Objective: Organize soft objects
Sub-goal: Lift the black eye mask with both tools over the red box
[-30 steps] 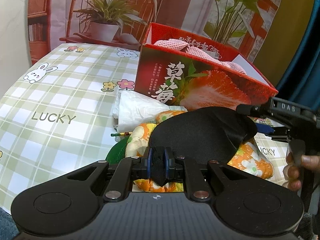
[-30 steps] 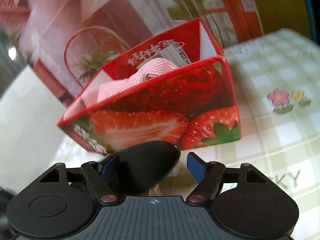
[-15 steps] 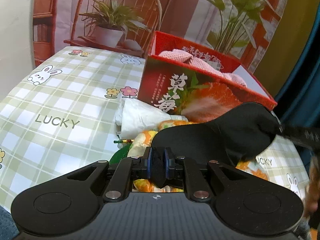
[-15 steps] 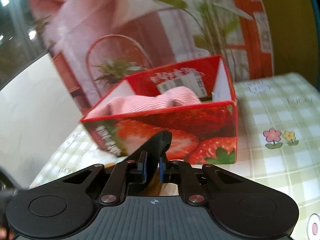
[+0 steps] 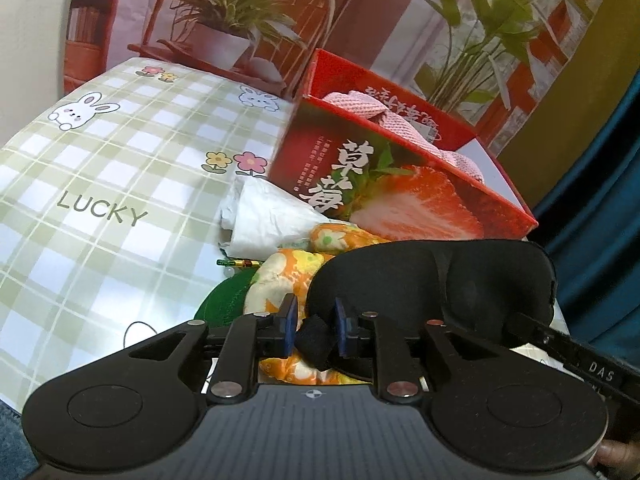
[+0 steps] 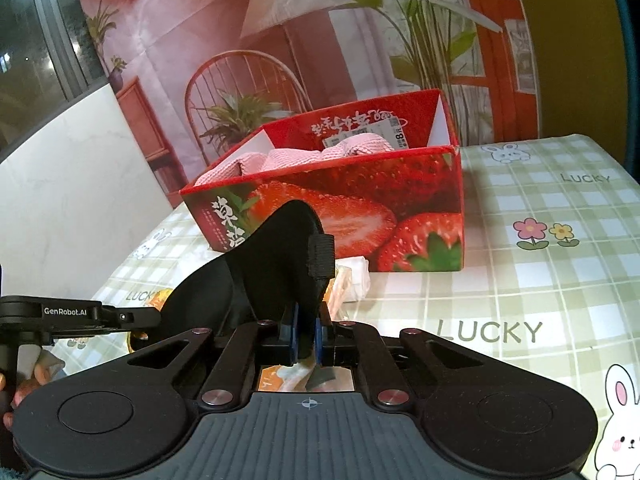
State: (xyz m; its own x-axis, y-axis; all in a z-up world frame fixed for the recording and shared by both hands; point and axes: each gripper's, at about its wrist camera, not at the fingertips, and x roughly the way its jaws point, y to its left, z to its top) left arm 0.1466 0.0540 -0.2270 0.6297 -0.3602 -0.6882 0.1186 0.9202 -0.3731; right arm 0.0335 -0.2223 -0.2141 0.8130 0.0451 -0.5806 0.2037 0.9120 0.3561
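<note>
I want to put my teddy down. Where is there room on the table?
The checked tablecloth is bare left of the strawberry box, around the word LUCKY. In the right wrist view it is also bare right of the box. It is crowded just in front of the box: white bag, flowered cloth, black eye mask.

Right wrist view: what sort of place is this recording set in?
Probably a staged home tabletop, not a real room: a checked "LUCKY" tablecloth with bunnies, a printed backdrop of a chair and plants, and a strawberry box holding pink cloth.
</note>
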